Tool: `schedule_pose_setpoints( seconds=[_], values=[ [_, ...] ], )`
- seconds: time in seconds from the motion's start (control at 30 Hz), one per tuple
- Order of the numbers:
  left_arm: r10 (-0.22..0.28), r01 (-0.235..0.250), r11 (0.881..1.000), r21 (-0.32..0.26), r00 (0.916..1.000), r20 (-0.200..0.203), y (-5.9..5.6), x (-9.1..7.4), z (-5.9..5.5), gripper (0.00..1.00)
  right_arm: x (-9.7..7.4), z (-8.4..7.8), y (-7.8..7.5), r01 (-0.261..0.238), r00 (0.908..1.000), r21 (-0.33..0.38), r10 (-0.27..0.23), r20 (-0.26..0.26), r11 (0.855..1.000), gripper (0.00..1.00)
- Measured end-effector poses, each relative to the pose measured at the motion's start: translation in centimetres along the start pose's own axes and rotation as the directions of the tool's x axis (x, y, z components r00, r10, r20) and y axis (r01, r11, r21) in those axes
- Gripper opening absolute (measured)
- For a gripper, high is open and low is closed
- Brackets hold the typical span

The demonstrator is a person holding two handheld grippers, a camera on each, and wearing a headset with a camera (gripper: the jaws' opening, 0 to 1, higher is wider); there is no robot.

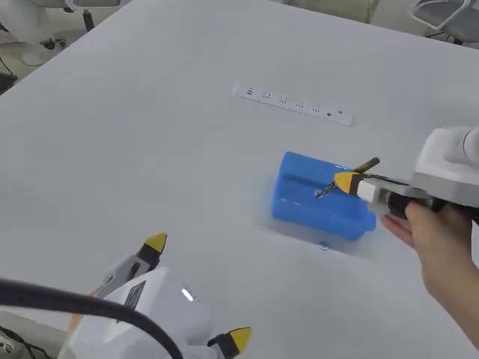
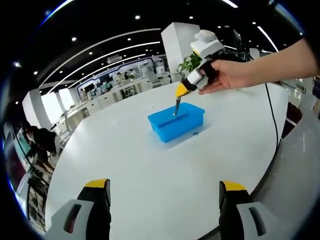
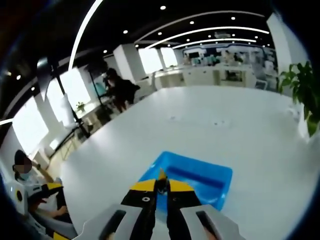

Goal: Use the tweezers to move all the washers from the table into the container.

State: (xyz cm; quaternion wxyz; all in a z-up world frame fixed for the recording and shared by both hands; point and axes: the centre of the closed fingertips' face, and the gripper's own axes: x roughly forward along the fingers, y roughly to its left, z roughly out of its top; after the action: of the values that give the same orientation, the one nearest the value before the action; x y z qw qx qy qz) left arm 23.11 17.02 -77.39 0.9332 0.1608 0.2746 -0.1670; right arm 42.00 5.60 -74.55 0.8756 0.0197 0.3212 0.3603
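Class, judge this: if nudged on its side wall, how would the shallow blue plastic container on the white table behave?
The shallow blue plastic container sits low and wide, flat on the smooth white table, so it would probably slide rather than tip. It looks like thin moulded plastic, so likely light. Its straight walls suggest it stays stiff.

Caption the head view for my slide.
Right gripper holds metal tweezers over blue plastic container; left gripper open nearby.

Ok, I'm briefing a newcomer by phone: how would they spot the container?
On the white table, look nearer than the white power strip. The container sits under the tweezers held in the right gripper; it's the sole bright blue thing, an open rectangular box.
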Motion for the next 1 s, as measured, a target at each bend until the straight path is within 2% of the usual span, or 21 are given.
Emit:
schedule_pose_setpoints(
  seconds=[0.23, 0.53, 0.77, 1.0],
  values=[
    [0.006, -0.006, 1.0, -0.01, 0.9999, -0.009, 0.2, 0.2, -0.4, 0.91, 1.4, -2.0, -1.4, 0.03, 0.9956, -0.113, -0.039, -0.085, 0.993, 0.03],
    [0.008, -0.008, 1.0, -0.005, 0.9997, -0.025, 0.3, 0.4, -0.8, 0.91, 3.0, -3.4, -2.4, 0.03, 0.9909, -0.104, -0.043, -0.127, 0.994, 0.03],
    [0.008, -0.008, 1.0, -0.008, 0.9994, -0.033, 0.4, 0.4, -0.9, 0.91, 3.4, -4.2, -2.7, 0.042, 0.9853, -0.139, -0.064, -0.159, 0.989, 0.04],
    [0.005, -0.006, 1.0, -0.012, 0.9994, -0.035, 0.4, 0.3, -0.9, 0.91, 3.2, -4.1, -2.8, 0.051, 0.9856, -0.136, -0.072, -0.153, 0.989, 0.05]
  ],
)
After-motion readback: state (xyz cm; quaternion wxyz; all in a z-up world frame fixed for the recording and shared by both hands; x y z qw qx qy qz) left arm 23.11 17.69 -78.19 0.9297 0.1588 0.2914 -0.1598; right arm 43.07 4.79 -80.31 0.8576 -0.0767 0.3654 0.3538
